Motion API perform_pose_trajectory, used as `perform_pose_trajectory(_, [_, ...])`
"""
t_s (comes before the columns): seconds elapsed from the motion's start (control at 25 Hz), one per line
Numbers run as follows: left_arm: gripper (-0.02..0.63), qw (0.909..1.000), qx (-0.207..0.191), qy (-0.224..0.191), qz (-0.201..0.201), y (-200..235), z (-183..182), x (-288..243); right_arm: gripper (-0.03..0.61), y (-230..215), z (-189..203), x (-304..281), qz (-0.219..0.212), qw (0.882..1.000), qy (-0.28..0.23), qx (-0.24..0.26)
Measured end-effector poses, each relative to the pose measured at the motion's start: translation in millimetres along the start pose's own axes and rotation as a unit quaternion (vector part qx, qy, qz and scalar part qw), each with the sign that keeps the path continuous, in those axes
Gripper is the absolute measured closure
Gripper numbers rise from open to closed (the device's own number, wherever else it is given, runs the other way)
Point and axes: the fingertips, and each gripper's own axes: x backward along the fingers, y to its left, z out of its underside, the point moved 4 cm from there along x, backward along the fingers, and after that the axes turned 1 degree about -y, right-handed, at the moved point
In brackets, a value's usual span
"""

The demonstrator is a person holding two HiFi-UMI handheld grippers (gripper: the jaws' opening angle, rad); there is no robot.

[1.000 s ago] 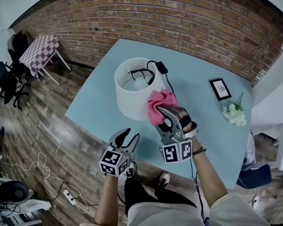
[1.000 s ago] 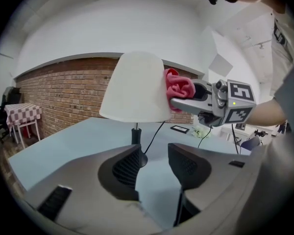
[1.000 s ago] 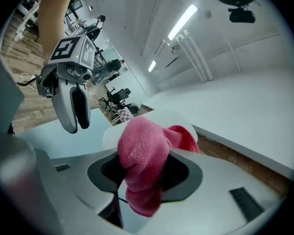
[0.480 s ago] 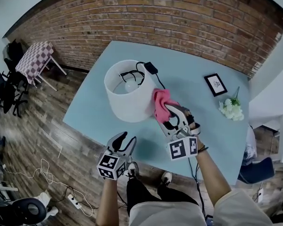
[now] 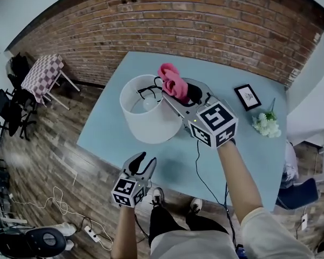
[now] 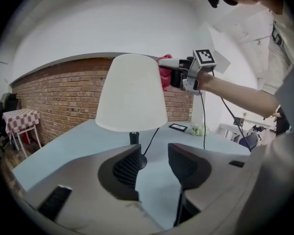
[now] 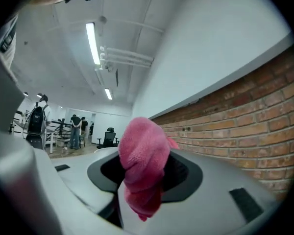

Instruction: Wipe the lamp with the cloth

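Head view: the white-shaded lamp (image 5: pixel 146 115) stands on the pale blue bench (image 5: pixel 243 144). The right gripper (image 5: pixel 181 94), clenched on the bunched pink cloth (image 5: pixel 171 82), has lifted from the shade's side to its top rim. The left gripper (image 5: pixel 142 163) hangs near the bench's front edge.

Left gripper view: jaws apart, nothing between.

Right gripper view: cloth pinched tight.
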Motion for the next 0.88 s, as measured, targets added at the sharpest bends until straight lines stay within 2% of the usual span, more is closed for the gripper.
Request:
perform_pose_trajectory(0.16, [0.411,1.0,0.001,-0.003,-0.002,4,0,2,0.371,-7,11,3,-0.02,0.999,-0.015,-0.041])
perform_pose_trajectory(0.6, [0.411,0.9999,0.014,0.005,0.006,1,16,-9,0.371,-18,70,17,0.001,0.996,0.018,-0.091])
perform_pose_trajectory(0.88, [0.411,0.9999,0.013,0.006,0.008,-3,19,-13,0.376,-17,105,29,0.008,0.995,0.051,-0.081])
